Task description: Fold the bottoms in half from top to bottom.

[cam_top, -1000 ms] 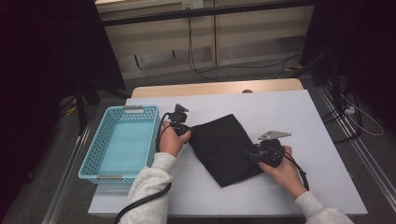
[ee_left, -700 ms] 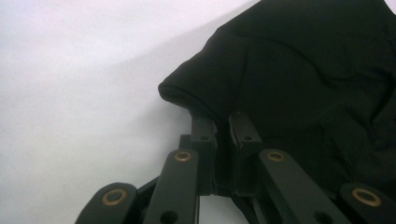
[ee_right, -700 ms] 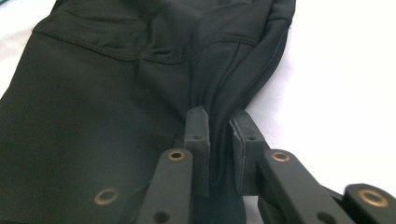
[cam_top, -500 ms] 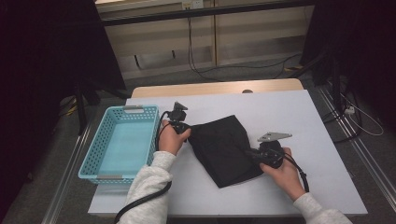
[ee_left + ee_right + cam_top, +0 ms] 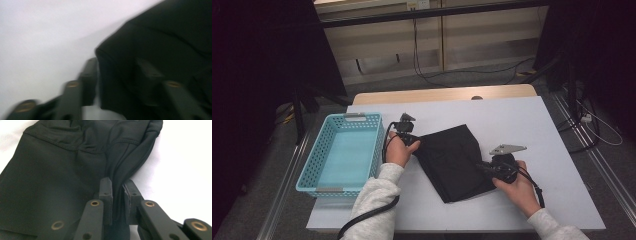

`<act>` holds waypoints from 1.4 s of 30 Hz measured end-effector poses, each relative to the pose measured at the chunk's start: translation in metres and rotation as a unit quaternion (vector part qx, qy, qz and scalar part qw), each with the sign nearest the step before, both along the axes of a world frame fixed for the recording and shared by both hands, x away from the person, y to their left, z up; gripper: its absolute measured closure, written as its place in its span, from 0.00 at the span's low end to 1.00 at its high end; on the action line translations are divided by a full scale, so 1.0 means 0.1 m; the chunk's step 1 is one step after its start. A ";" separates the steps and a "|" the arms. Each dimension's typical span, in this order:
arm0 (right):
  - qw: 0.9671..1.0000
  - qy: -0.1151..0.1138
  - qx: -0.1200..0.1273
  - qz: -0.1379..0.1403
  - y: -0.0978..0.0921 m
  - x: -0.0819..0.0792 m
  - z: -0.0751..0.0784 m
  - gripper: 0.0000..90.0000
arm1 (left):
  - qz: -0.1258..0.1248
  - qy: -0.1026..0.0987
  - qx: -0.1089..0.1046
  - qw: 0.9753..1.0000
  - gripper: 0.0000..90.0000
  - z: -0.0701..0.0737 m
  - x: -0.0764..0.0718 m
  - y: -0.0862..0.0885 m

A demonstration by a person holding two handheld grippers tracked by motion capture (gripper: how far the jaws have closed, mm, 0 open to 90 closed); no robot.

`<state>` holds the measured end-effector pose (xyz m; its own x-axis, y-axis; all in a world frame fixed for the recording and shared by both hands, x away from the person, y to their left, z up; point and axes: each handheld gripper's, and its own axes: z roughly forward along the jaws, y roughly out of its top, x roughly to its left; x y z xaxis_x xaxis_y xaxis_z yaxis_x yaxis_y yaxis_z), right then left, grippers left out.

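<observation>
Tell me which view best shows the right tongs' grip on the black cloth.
The right gripper view: the right tongs pinch a fold of the black cloth. The high view shows them small at its edge; the left gripper view shows blurred cloth.

Blue basket (image 5: 343, 150) at table's (image 5: 532, 125) left edge — cables (image 5: 432, 75) on floor beyond, probably power leads.
</observation>
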<state>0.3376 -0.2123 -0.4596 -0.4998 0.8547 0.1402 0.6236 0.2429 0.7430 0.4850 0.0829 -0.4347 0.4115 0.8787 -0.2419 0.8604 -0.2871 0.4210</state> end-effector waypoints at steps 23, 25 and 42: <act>0.999 -0.033 0.011 -0.003 0.08 -0.03 0.12 0.90 | -0.012 0.091 0.063 0.994 0.93 0.48 0.22 -0.08; 0.999 -0.038 0.013 -0.004 0.09 -0.03 0.14 0.90 | -0.014 0.094 0.065 0.993 0.93 0.52 0.23 -0.07; 0.997 -0.070 0.032 0.004 0.29 -0.06 0.28 0.90 | -0.026 0.114 0.095 0.989 0.93 0.95 0.34 0.07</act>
